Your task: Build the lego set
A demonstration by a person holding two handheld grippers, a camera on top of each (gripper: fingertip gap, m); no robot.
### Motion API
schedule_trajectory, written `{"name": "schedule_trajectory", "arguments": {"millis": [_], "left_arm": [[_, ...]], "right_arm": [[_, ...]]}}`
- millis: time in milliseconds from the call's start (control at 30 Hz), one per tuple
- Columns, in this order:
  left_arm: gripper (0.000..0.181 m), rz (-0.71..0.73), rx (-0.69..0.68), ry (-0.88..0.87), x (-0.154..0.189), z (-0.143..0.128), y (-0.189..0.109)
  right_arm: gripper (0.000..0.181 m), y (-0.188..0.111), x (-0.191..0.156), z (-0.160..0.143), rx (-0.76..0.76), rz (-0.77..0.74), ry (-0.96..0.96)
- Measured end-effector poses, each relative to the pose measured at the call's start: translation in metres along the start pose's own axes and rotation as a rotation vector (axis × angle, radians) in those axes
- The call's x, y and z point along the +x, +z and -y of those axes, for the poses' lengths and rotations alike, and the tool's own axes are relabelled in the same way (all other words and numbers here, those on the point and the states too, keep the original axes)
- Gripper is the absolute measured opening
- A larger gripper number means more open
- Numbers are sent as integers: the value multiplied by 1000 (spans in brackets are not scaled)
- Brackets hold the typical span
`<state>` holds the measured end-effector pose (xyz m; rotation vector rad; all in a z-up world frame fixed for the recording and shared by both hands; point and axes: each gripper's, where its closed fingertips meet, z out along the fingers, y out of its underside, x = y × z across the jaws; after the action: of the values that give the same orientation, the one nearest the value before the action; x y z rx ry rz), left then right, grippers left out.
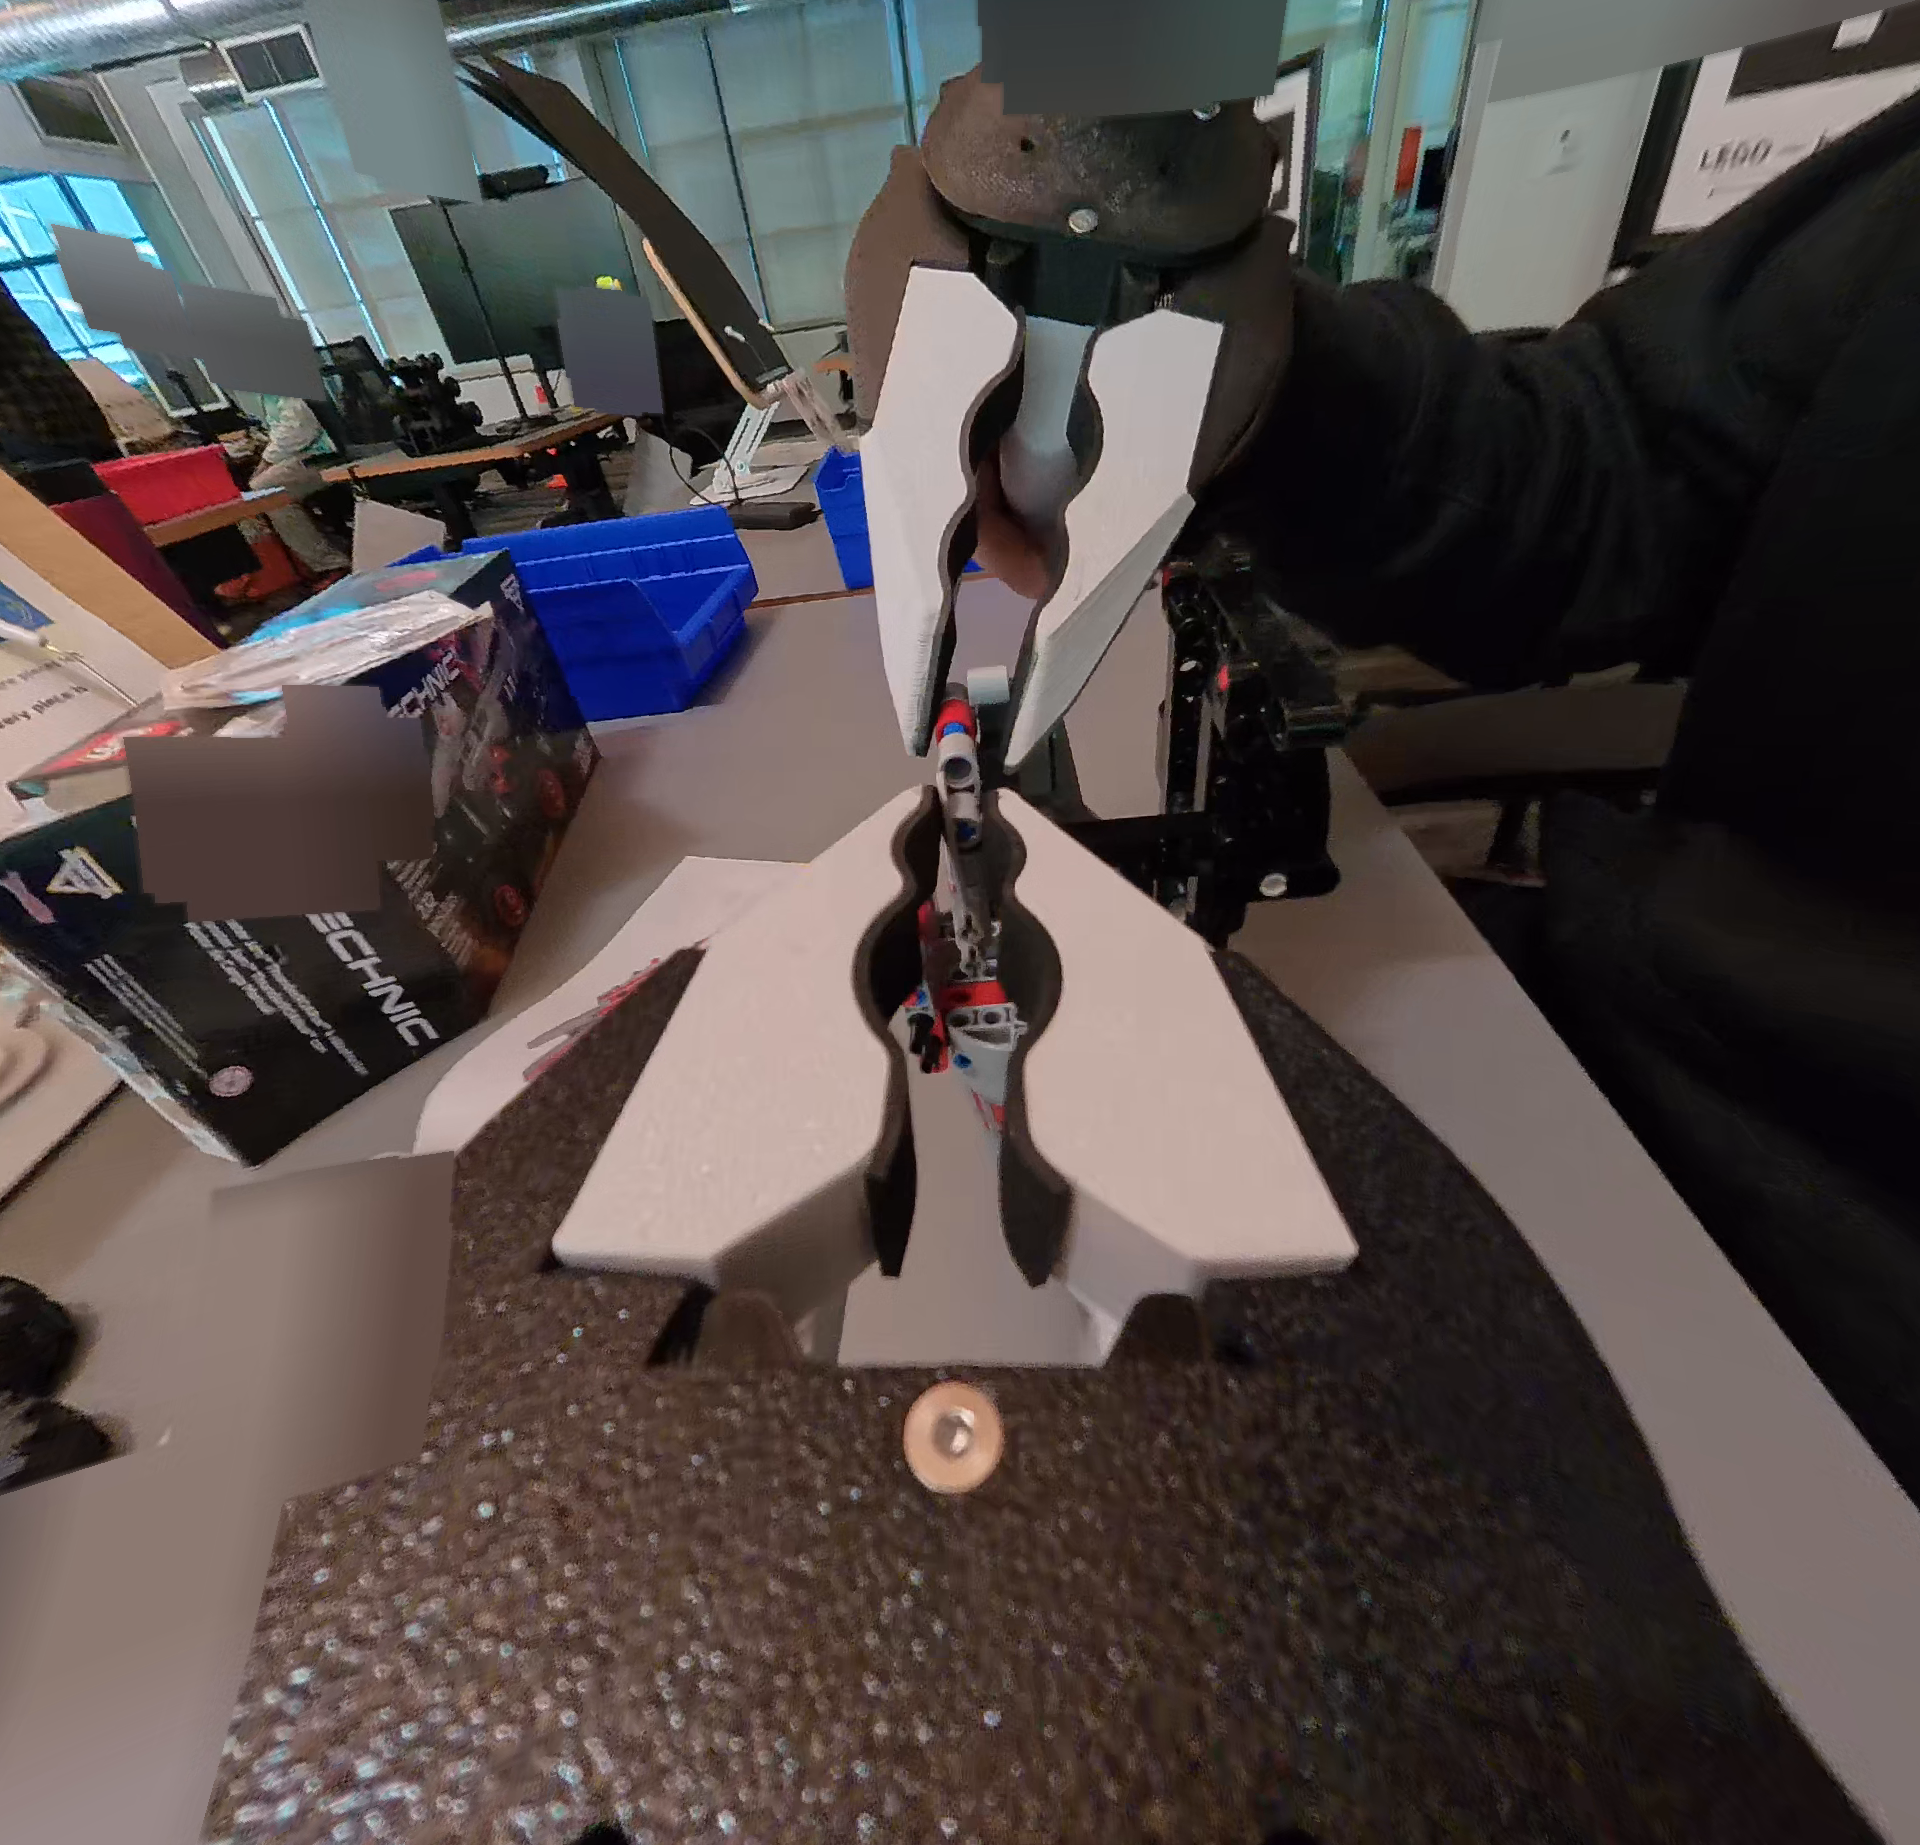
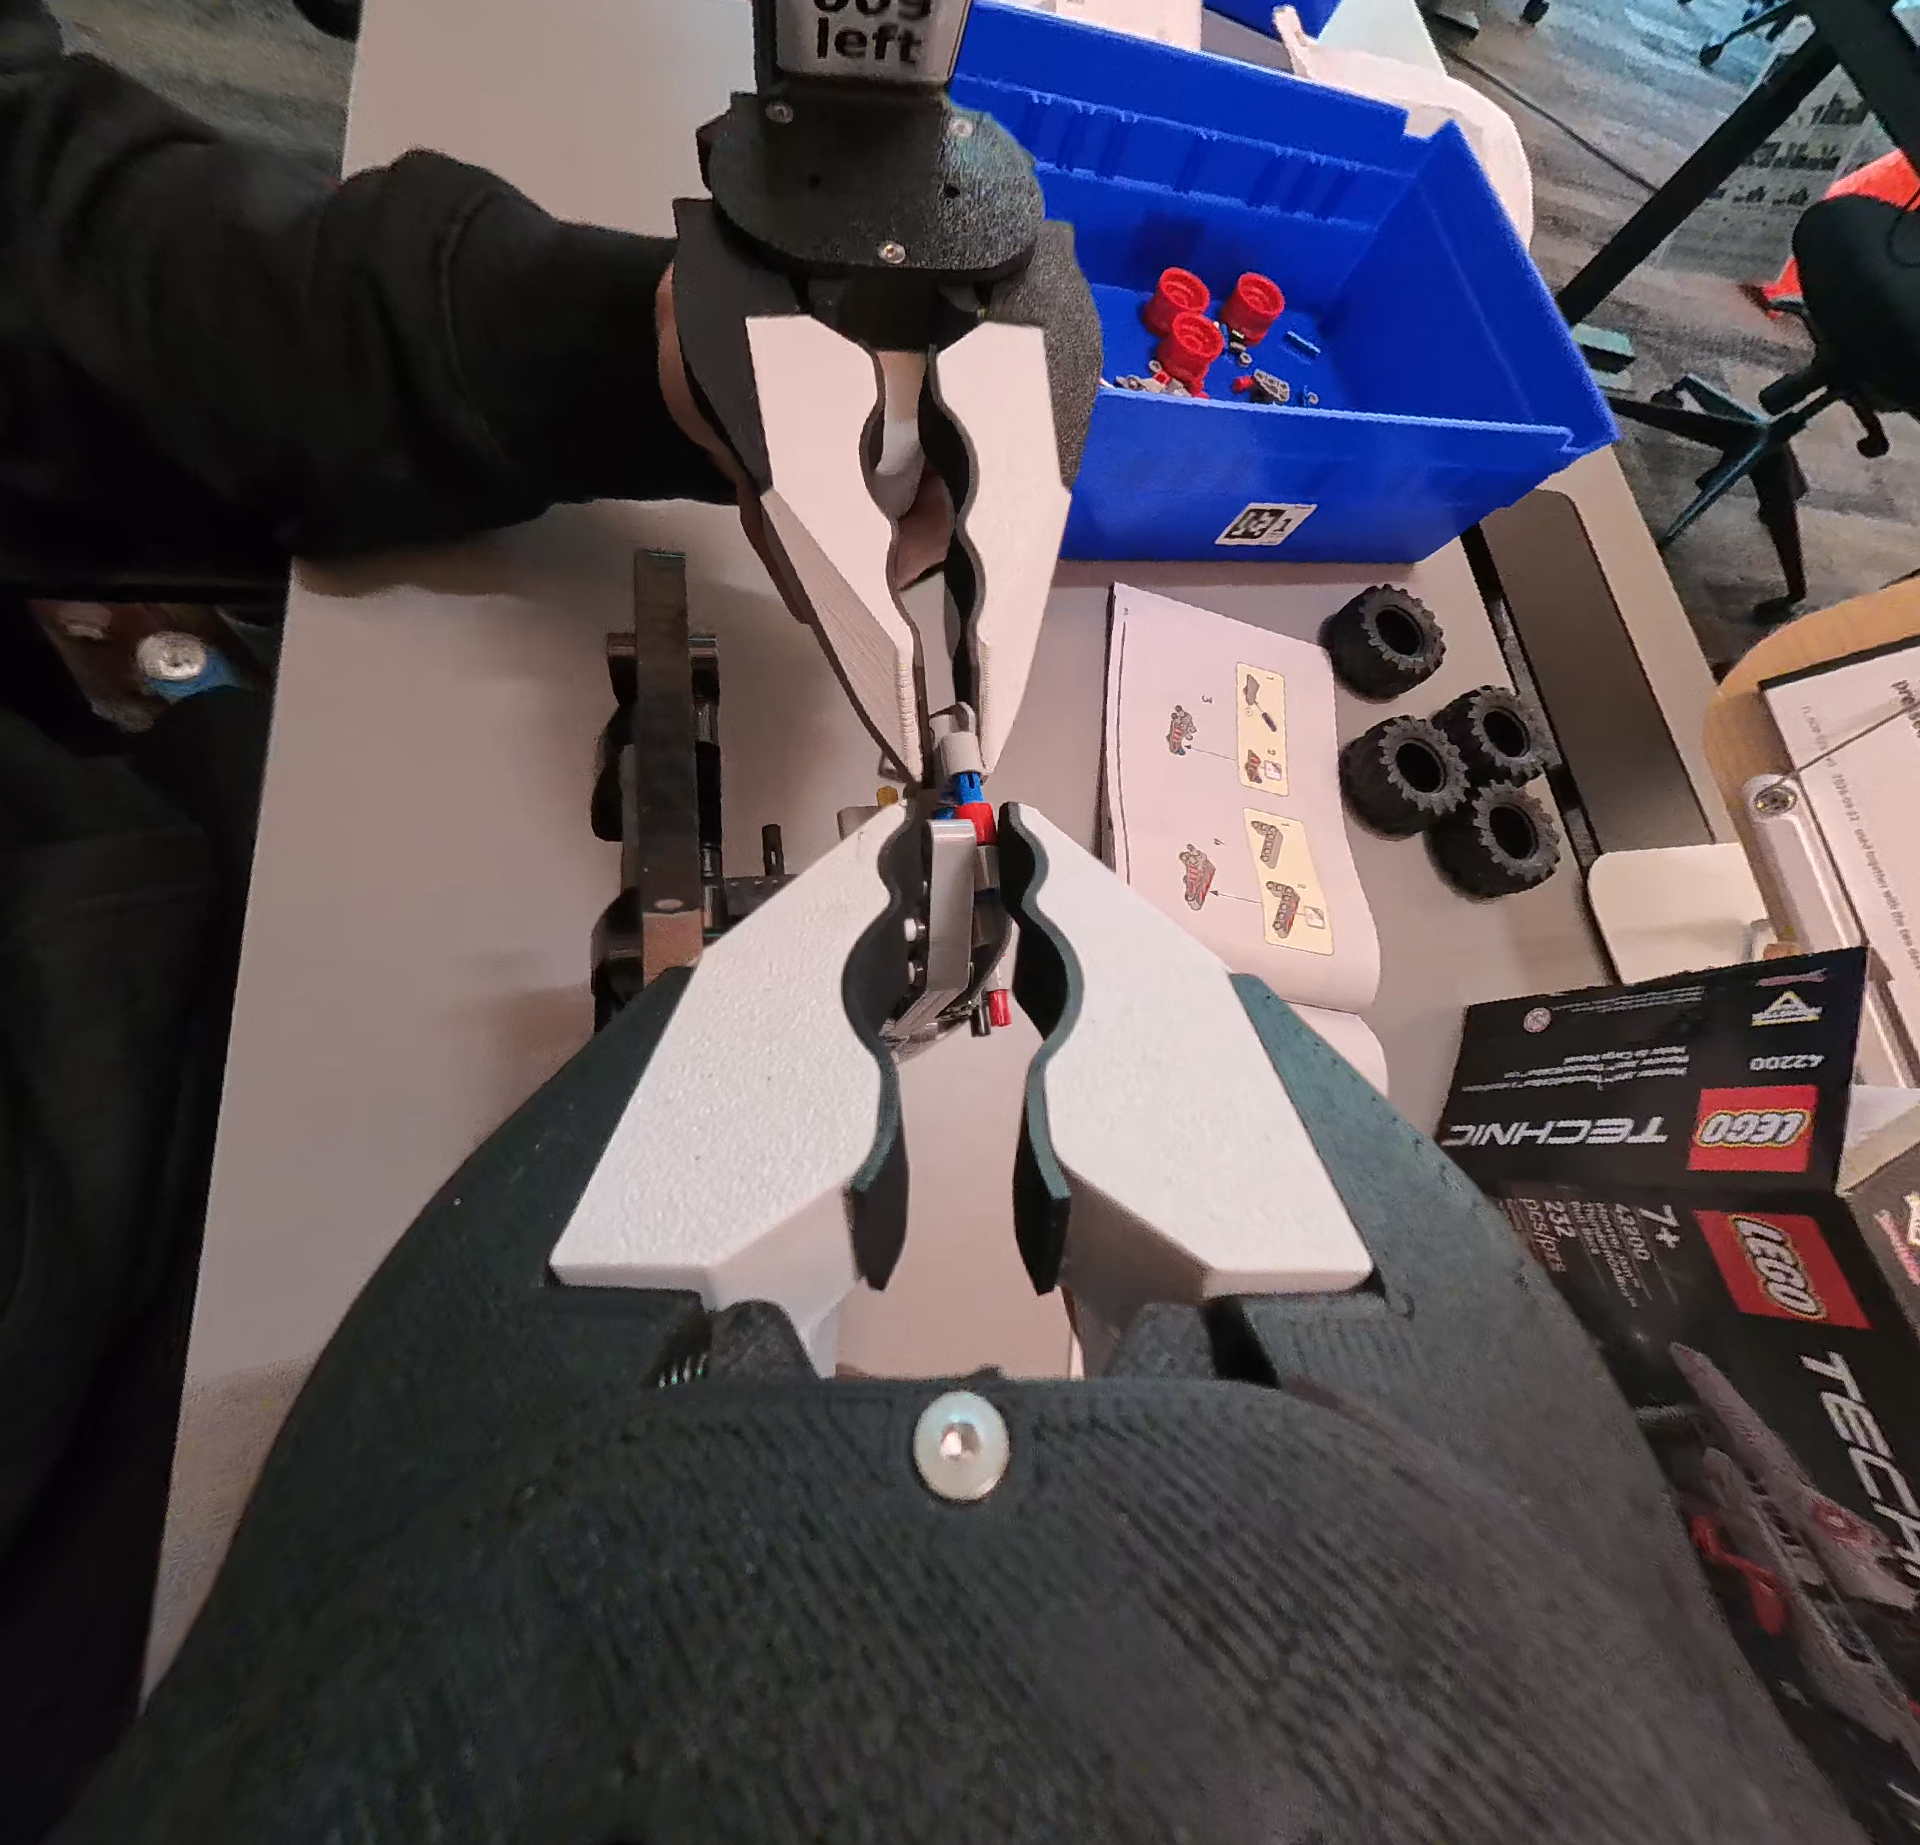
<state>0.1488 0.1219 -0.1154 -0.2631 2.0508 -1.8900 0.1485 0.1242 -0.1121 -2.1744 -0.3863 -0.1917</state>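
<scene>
My left gripper (image 1: 961,808) is shut on a red, white and grey lego assembly (image 1: 961,1006) held above the table. A grey beam with red and blue pins (image 1: 958,756) rises from it to my right gripper (image 1: 961,751), which comes in tip to tip from above and pinches a small light-grey connector (image 1: 987,683). In the right wrist view my right gripper (image 2: 951,824) is shut on a grey beam part (image 2: 951,902) with a red pin at its side. The left gripper (image 2: 948,761) meets it there, around a light-grey connector (image 2: 958,751).
A blue bin (image 2: 1455,268) with red wheel hubs (image 2: 1210,325) and small parts stands behind. Several black tyres (image 2: 1455,767) lie beside an open instruction booklet (image 2: 1236,787). The set's box (image 2: 1714,1172) lies to the side. A black frame (image 2: 660,777) stands on the table (image 2: 436,860). Both grippers' tips are close together, under 4 cm apart.
</scene>
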Motion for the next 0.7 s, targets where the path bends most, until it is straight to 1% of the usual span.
{"name": "schedule_trajectory", "arguments": {"millis": [33,133,200,267,367,433,467,567,600,633,700], "left_arm": [[5,11,-14,31,0,0,0],[5,52,-70,131,0,0,1],[5,53,-94,127,0,0,2],[5,42,-104,80,0,0,2],[4,20,-106,-53,-2,-1,3],[3,14,-112,-85,-3,-2,2],[4,25,-120,-46,-4,-2,2],[5,97,-175,199,-4,-1,1],[6,103,-183,244,-2,-1,1],[6,92,-178,244,-1,0,2],[5,51,-140,143,0,-1,2]], "right_arm": [[12,0,0,0,3,1,-8],[12,-1,-1,0,39,10,5],[12,-2,-1,0,54,5,-3],[13,-2,-1,0,63,2,-8],[13,-1,2,0,81,12,8],[13,1,3,0,97,20,11],[12,1,3,0,101,22,10],[13,1,2,1,100,28,-14],[12,0,0,1,95,32,-25],[13,-1,-1,1,93,37,-30],[13,-1,0,0,82,21,-41]]}}
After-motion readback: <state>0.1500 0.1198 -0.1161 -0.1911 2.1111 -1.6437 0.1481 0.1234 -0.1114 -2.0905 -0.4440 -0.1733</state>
